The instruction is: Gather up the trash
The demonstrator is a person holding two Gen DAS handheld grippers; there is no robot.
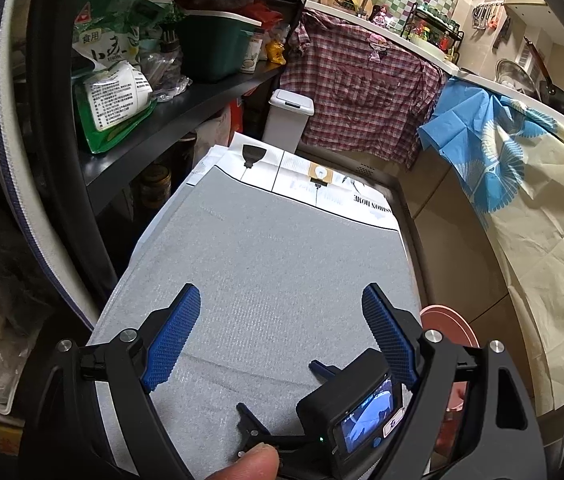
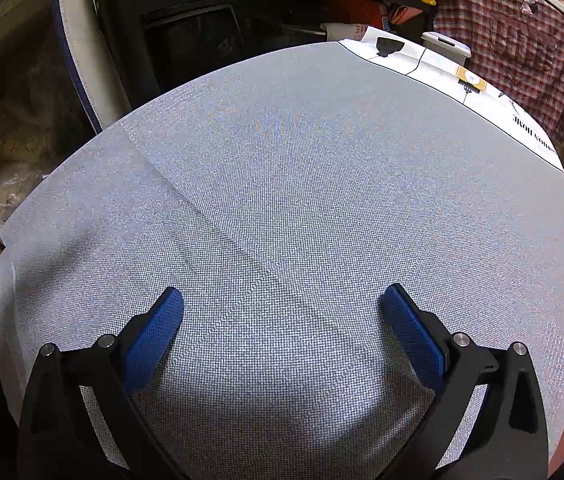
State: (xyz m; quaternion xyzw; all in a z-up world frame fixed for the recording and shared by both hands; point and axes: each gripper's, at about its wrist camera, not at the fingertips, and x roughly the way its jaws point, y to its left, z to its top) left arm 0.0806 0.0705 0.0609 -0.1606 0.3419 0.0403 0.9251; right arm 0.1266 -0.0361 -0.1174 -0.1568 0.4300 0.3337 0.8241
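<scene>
Kitchen clutter rings a narrow desk covered by a grey textured mat, with a white printed cloth showing at its far edge. No loose trash can be made out on the mat. At the desk's far edge, just beyond the printed cloth, stands a small white lidded bin, lid shut, contents hidden.

Over the near part of the mat hangs the left gripper, its blue-padded fingers spread wide and holding nothing. Below it, closer to the mat, sits the right gripper, seen from the left view as a black body with a small screen; its fingers are likewise spread apart and empty above the mat's near edge. A fingertip shows at the bottom of the left view.

Left of the desk, a dark shelf carries food bags and a green tub, contents unclear. Past the desk's far edge, a plaid shirt hangs from the counter.
</scene>
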